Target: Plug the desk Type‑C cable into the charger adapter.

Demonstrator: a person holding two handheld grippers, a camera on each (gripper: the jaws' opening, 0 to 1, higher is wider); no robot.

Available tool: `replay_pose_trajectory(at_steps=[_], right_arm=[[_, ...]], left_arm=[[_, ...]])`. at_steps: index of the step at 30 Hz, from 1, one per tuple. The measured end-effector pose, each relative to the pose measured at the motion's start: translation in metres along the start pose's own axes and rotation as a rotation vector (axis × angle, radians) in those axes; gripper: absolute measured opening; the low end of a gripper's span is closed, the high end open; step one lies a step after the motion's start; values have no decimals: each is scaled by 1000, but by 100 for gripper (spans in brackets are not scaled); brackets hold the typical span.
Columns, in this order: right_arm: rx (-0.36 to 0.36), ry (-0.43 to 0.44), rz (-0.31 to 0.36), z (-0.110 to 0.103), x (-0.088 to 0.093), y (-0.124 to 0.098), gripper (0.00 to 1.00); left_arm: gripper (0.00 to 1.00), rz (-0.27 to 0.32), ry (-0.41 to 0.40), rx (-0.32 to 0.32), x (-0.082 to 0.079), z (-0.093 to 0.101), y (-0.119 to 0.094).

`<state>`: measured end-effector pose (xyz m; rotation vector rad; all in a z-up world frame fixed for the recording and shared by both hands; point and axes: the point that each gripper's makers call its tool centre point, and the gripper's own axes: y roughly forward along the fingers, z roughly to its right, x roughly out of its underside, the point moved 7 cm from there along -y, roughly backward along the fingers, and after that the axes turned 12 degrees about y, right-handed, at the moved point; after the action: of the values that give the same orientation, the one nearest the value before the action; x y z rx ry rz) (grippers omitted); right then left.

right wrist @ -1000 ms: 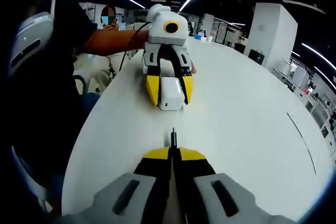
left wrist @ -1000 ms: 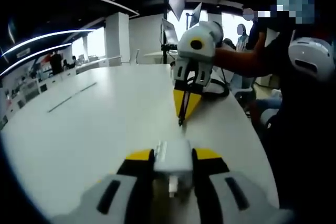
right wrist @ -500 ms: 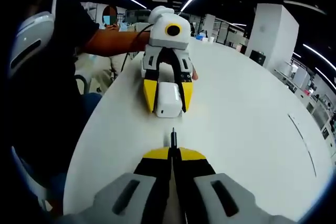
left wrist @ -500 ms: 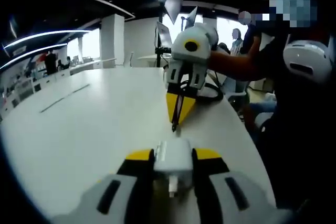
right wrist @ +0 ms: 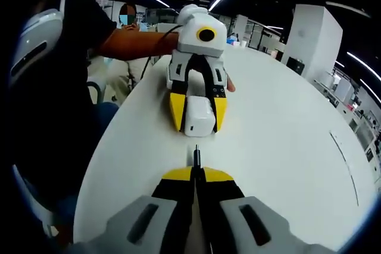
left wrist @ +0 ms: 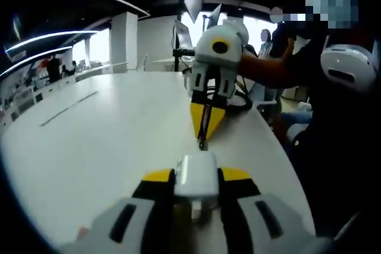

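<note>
My left gripper [left wrist: 197, 176] is shut on a white charger adapter [left wrist: 197, 175], held just above the white table [left wrist: 101, 141]. The right gripper [left wrist: 204, 124] faces it from beyond, shut on a black Type-C cable whose plug tip [left wrist: 202, 144] hangs a short gap from the adapter's top. In the right gripper view, my right gripper [right wrist: 196, 173] pinches the cable plug [right wrist: 196, 155], which points at the adapter [right wrist: 199, 117] held between the yellow jaws of the left gripper [right wrist: 198, 120]. Plug and adapter are nearly in line, with a small gap between them.
A person [left wrist: 333, 105] in dark clothes stands at the table's edge, arms reaching to both grippers. The black cable [left wrist: 241, 102] loops on the table behind the right gripper. Open white tabletop [right wrist: 286, 141] spreads to the side; office desks and pillars lie beyond.
The two grippers have drawn closer together. The gap between plug tip and adapter has shrunk, and the left gripper has shifted slightly right in the right gripper view.
</note>
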<state>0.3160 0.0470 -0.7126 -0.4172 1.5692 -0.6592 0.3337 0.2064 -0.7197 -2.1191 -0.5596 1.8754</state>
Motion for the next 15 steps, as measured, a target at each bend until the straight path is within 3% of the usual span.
replay_pose_trajectory(at_steps=[6,15], right_arm=[[-4,-13,0,-2,-2,2,2],[-8,-20,0,-5,-3,2,2]], left_arm=[[27,-29,46,26,-1,0,1],[27,-25,38,29,-1,0,1]])
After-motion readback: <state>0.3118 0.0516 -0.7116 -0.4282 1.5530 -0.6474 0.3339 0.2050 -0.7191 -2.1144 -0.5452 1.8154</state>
